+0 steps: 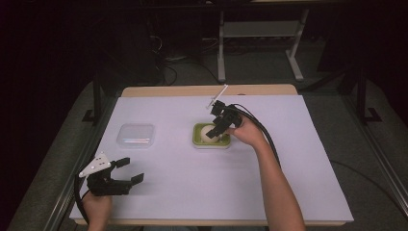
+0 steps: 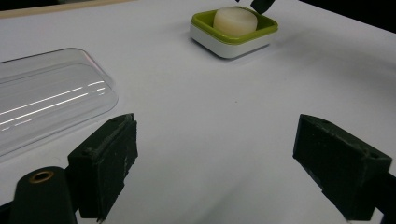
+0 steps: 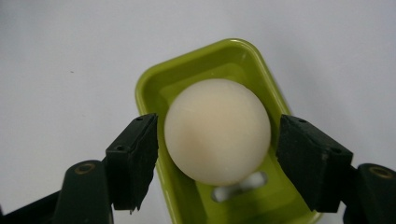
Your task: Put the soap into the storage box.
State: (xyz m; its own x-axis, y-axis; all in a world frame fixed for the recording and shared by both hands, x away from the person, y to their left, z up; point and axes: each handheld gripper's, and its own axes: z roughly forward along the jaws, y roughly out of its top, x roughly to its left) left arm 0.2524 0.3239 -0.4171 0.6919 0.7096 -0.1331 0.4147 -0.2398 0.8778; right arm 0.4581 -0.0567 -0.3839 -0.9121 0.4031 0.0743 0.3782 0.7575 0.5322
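Note:
A round cream-white soap (image 3: 217,130) lies in a green soap dish (image 3: 233,56) with a white base (image 2: 229,46), near the table's middle in the high view, soap (image 1: 209,133) in dish (image 1: 198,140). My right gripper (image 1: 220,129) hangs over the dish, and in the right gripper view its open jaws (image 3: 217,158) stand on either side of the soap with small gaps, not touching it. My left gripper (image 1: 130,169) rests open near the front left corner, nothing between its jaws (image 2: 215,163). A clear plastic lid (image 1: 136,135) lies left of the dish.
White paper (image 1: 288,159) covers the table. The clear lid (image 2: 42,98) is close ahead and left of my left gripper. A thin white stick (image 1: 217,95) lies near the table's back edge behind the dish. Cables trail from the right hand.

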